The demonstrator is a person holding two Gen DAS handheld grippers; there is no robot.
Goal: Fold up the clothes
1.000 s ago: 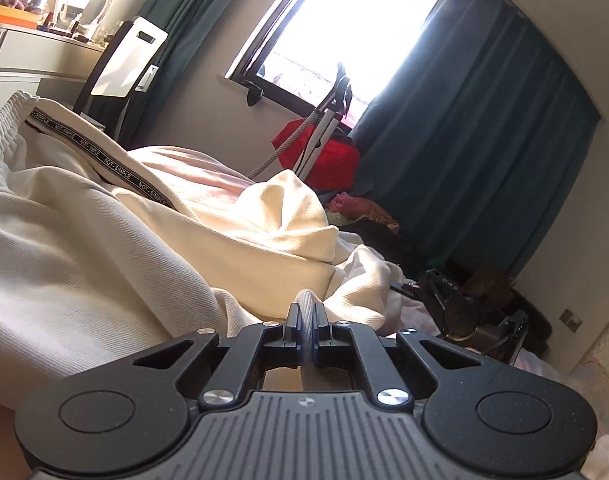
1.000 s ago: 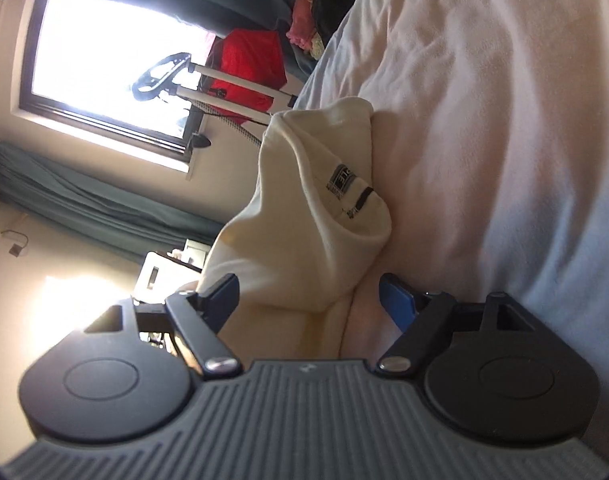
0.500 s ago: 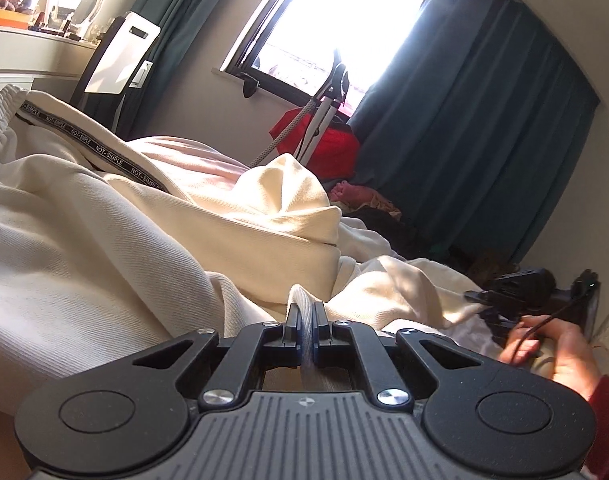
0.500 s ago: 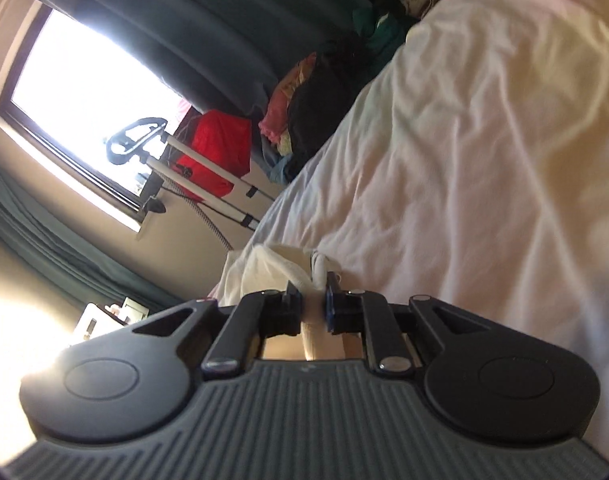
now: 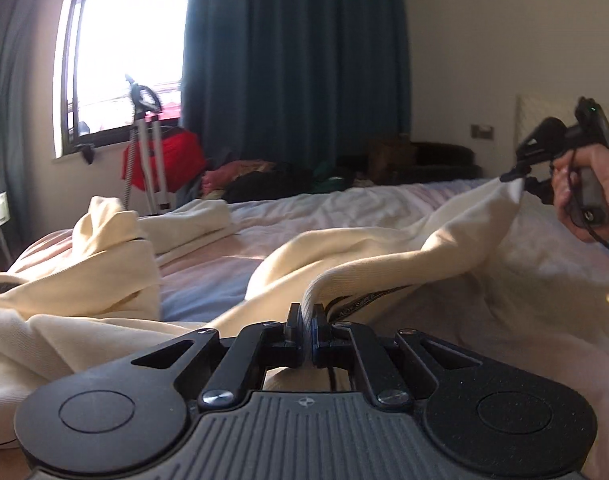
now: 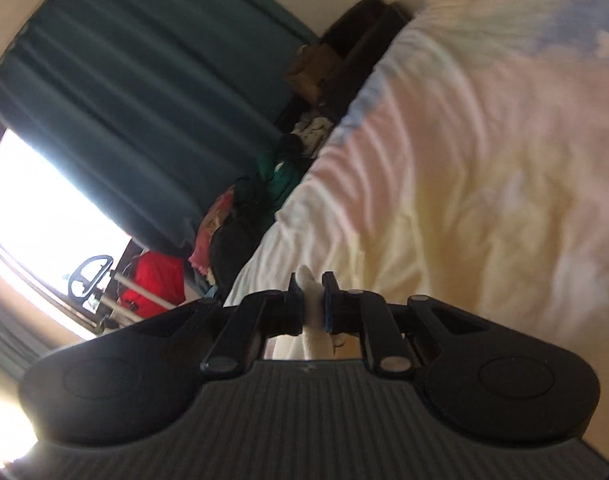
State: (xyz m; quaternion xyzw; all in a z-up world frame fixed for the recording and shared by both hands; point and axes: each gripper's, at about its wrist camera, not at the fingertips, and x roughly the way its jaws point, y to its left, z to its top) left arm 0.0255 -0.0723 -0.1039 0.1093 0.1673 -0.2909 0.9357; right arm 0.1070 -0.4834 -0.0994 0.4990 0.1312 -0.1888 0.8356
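Observation:
A cream garment (image 5: 368, 256) with a black lettered stripe lies stretched across the pale bed. My left gripper (image 5: 305, 322) is shut on a fold of it near the stripe. In the left wrist view my right gripper (image 5: 518, 179), held by a hand (image 5: 592, 196) at the far right, is shut on the garment's other end and lifts it off the bed. The right wrist view shows my right gripper (image 6: 310, 296) shut on a pinch of cream garment (image 6: 314, 320), tilted sideways over the bed sheet (image 6: 484, 184).
Another part of the cream cloth (image 5: 116, 248) is heaped at the left of the bed (image 5: 344, 216). Beyond the bed are a red bag (image 5: 172, 160), a steamer stand (image 5: 144, 128), dark clothes (image 5: 272, 182), teal curtains (image 5: 296, 60) and a bright window (image 5: 128, 40).
The right gripper went from open to shut on the garment, then pulled its end up and away to the right. The left gripper stayed shut and swung right, so the cloth now stretches between them.

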